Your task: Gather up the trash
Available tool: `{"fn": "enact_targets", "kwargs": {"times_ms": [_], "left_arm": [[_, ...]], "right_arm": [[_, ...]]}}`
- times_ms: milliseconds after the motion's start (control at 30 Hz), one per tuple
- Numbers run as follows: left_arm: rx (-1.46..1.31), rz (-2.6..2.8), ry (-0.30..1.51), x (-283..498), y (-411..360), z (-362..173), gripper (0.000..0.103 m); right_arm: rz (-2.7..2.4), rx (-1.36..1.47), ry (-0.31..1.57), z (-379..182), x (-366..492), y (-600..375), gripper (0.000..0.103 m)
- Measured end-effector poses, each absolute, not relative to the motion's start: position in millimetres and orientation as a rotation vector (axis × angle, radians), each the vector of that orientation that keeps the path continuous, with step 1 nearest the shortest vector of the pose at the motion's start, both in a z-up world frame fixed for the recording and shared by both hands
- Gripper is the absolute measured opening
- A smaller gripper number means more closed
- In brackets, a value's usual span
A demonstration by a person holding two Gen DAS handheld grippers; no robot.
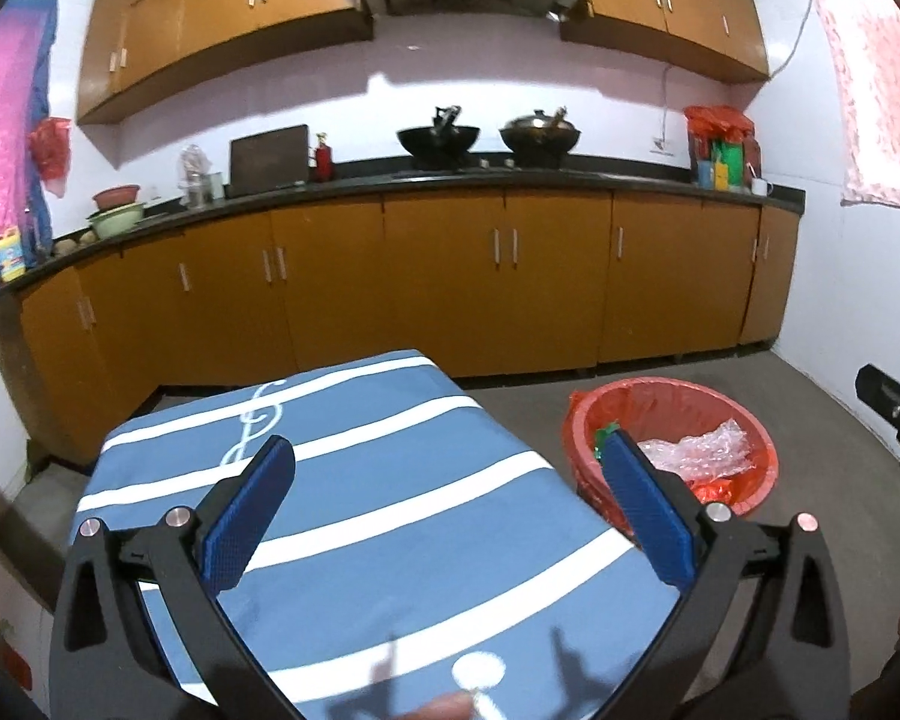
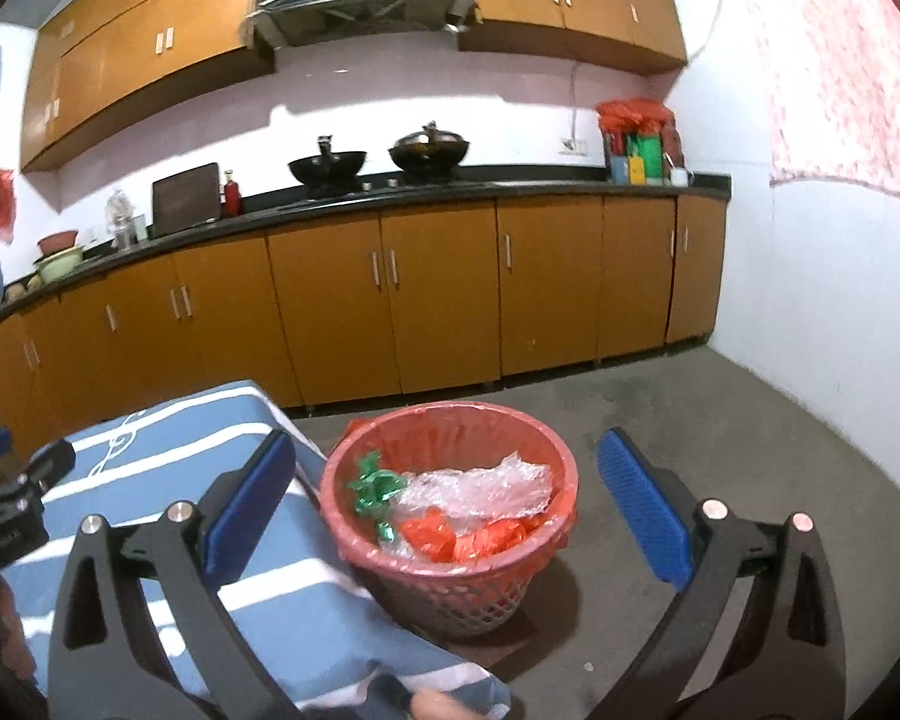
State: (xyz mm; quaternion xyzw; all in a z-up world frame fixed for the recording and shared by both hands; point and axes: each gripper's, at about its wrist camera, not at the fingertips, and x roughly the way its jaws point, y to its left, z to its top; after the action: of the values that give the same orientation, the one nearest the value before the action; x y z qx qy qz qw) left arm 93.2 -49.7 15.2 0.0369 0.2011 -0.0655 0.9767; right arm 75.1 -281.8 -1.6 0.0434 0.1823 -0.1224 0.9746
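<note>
My left gripper (image 1: 450, 474) stands with its two blue pads spread wide, nothing between them, above the blue-and-white striped surface (image 1: 390, 480). My right gripper (image 2: 450, 468) is likewise spread wide and empty, held over the floor (image 2: 720, 420) beside that surface, with the trash basket (image 2: 450, 594) directly ahead between its pads.

One basket is present: red mesh, lined with one red bag (image 2: 510, 420), standing upright on the floor, mouth up, just beside the surface's right edge.

Contents, counted as far as visible:
- one sheet of clear bubble wrap (image 2: 480, 489), crumpled, long axis running roughly left to right across the basket;
- one green foil wrapper (image 2: 375, 489) at the left inner wall, long axis running from the far rim toward me;
- two red-orange crumpled pieces (image 2: 462, 537) at the near side, touching the bubble wrap; whether they are separate items I cannot tell.

On the surface near its front edge lies one white round spot (image 1: 479, 672); what it is I cannot tell.

Beyond the basket, a row of brown cabinets (image 2: 438, 300) carries two black woks (image 2: 378, 159).
</note>
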Motion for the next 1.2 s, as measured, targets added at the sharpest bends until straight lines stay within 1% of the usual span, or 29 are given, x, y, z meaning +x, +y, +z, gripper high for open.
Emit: {"fn": "enact_targets", "kwargs": {"times_ms": [200,467,1200], "left_arm": [[0.070,-0.080,0.370,62.7,-31.3,13.1,0.101],[0.054,-0.055,0.353,37.5,-15.5,6.6,0.101],[0.039,-0.029,0.350,11.2,-0.3,-5.3,0.101]], "right_arm": [[-0.245,0.040,0.340,-4.7,48.7,-257.0,0.099],[-0.222,0.034,0.348,-11.1,26.1,-238.8,0.099],[-0.214,0.019,0.329,-14.1,2.7,-223.8,0.099]]}}
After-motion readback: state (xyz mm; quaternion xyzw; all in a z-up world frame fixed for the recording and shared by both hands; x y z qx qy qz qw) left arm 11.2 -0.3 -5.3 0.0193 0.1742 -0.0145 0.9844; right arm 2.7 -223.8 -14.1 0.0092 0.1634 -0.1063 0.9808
